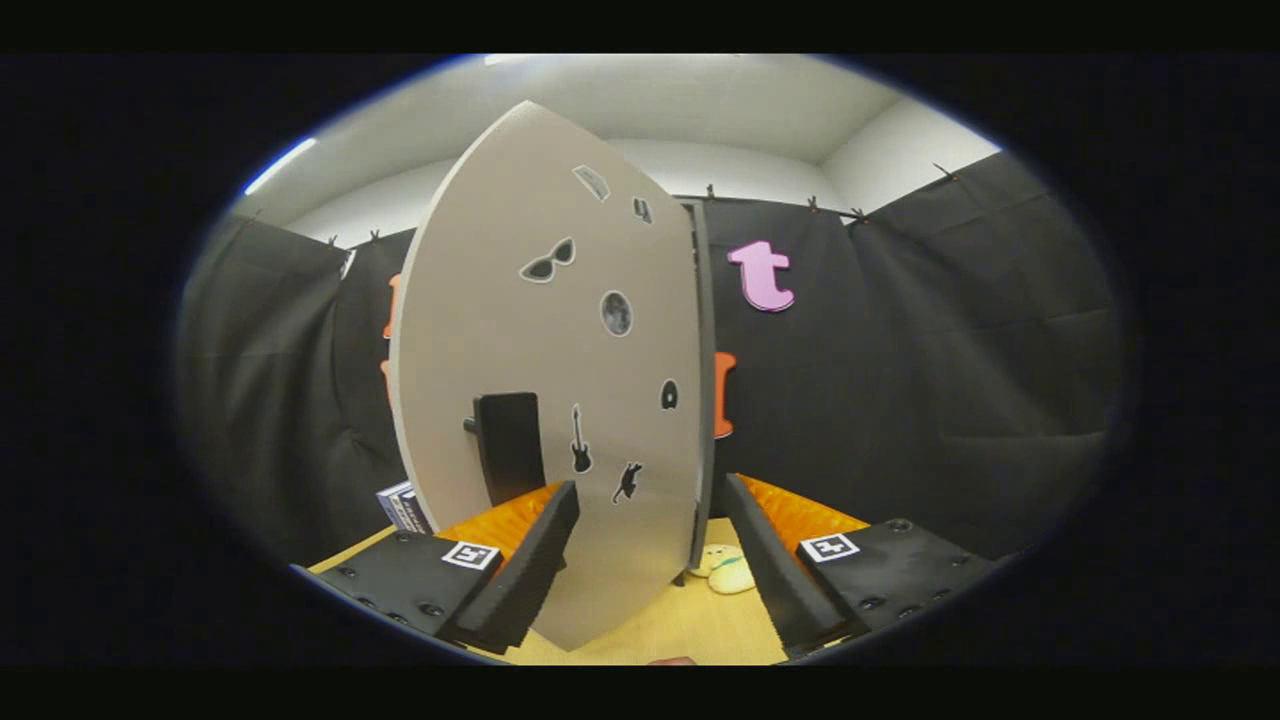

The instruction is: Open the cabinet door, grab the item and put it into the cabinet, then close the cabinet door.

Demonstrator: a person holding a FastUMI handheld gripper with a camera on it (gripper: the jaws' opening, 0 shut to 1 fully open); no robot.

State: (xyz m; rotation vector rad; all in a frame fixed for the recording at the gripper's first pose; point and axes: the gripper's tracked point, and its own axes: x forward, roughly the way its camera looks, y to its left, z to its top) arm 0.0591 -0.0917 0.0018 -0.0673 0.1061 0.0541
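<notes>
One yellow tabletop with black cloth walls around it. The jaws are spread wide, gripping nothing. A blue box is off left, the stickered cabinet door with its black handle stands open between them, and one pale plush toy lies just ahead.

Gripper jaws spread wide, the cabinet door standing ajar between them.
</notes>
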